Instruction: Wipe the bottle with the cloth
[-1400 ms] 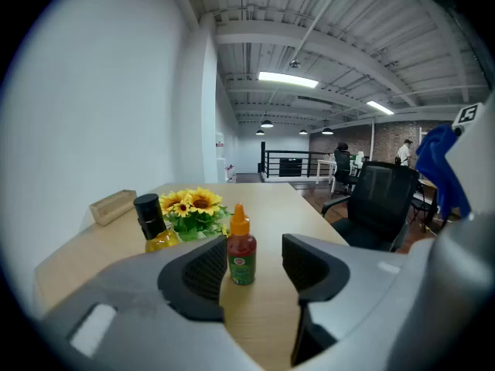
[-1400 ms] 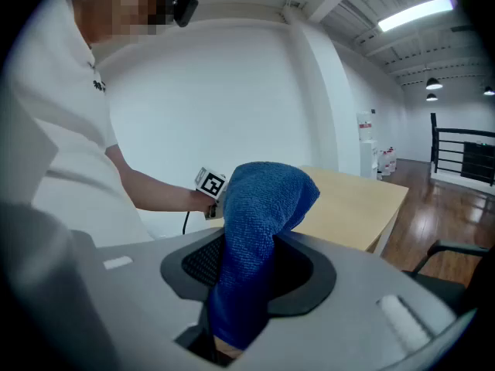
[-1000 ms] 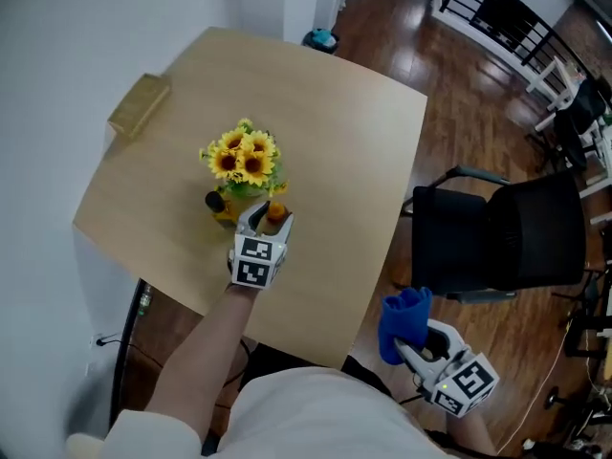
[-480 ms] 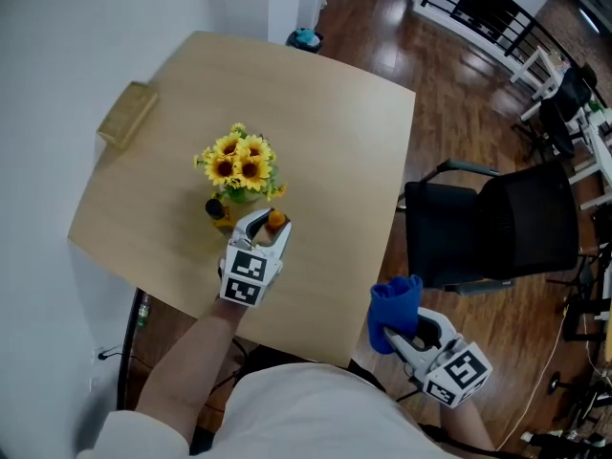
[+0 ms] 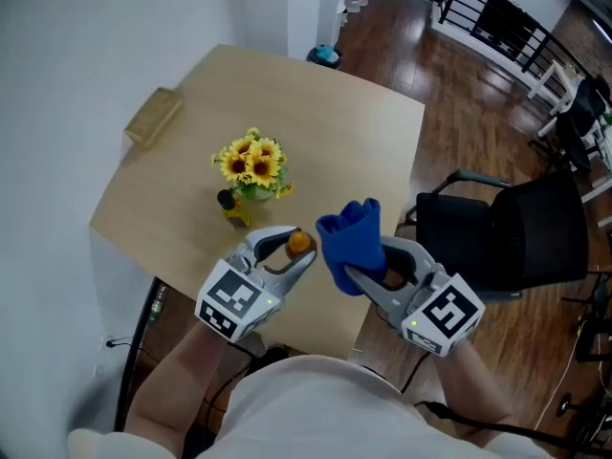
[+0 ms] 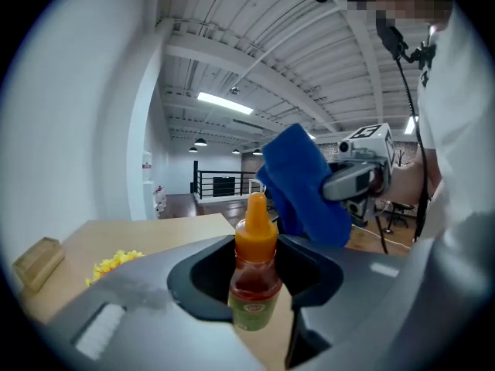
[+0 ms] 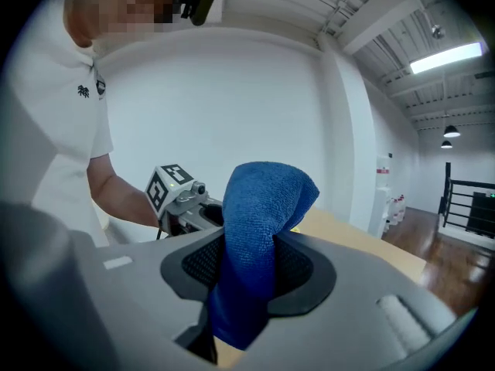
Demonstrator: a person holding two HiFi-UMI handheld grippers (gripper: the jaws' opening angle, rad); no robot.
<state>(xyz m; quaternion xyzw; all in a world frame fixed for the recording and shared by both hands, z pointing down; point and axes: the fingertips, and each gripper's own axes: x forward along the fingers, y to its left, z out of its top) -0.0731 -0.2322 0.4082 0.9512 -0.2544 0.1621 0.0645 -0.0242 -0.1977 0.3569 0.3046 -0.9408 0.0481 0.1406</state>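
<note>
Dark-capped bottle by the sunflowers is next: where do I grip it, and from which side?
Probably across the yellow body, below the cap: the dark-capped bottle stands upright. Come from the near side, since the sunflowers crowd its far side.

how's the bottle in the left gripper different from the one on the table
The held bottle has an orange cap; the standing bottle has a dark one. The held bottle is clamped in the left gripper; the standing bottle rests on the table beside the sunflowers. Both are small.
</note>
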